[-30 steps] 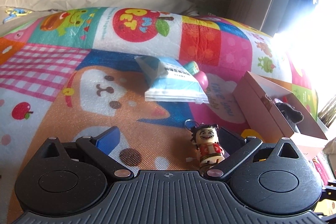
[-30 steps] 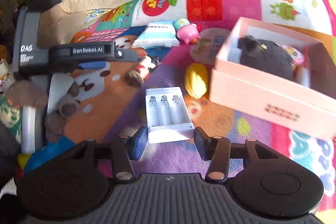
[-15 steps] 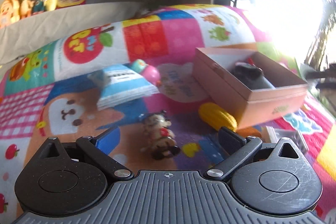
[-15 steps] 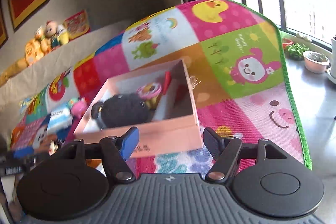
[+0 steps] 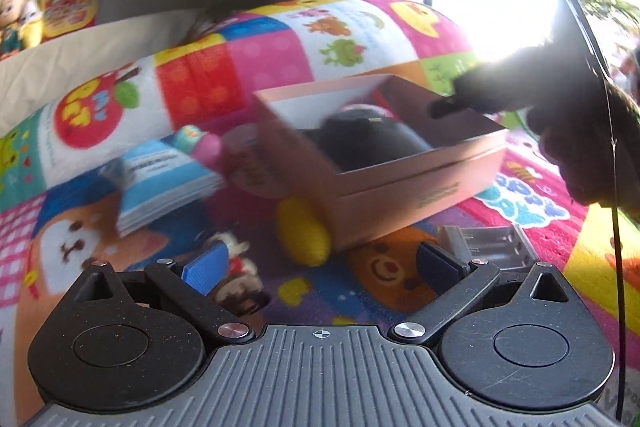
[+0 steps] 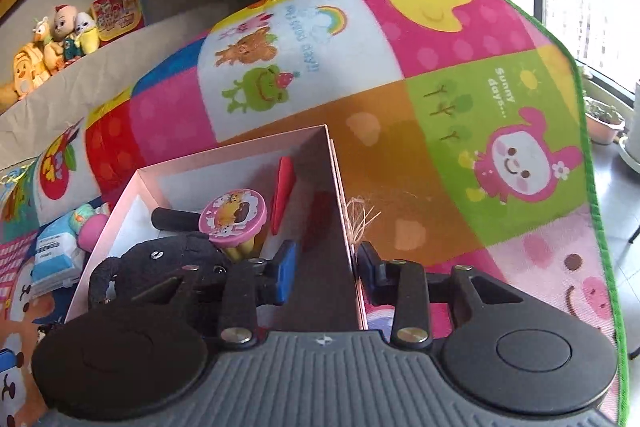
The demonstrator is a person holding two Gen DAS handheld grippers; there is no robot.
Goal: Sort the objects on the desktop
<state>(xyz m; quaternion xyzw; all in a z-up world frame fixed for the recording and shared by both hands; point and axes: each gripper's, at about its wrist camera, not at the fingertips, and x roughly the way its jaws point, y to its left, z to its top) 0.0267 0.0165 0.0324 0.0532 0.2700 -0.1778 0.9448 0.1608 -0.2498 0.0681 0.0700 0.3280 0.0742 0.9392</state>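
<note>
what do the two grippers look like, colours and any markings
Both share one design: a ribbed dark grey body with a small crosshair mark at its front edge, two round black discs, black linkage arms with silver rivets. The left gripper has a blue pad and a dark one; so does the right gripper. A thin dark cable hangs alongside.

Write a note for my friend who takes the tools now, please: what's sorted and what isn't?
Left tool: open, empty, above the mat.
Right tool: jaws closing astride a side wall of the pink box, not pinching yet.
Done: dark plush, pink-topped cup and red piece are in the box.
Left: yellow toy, figurine, battery holder, tissue pack and pink toy lie on the mat.
</note>
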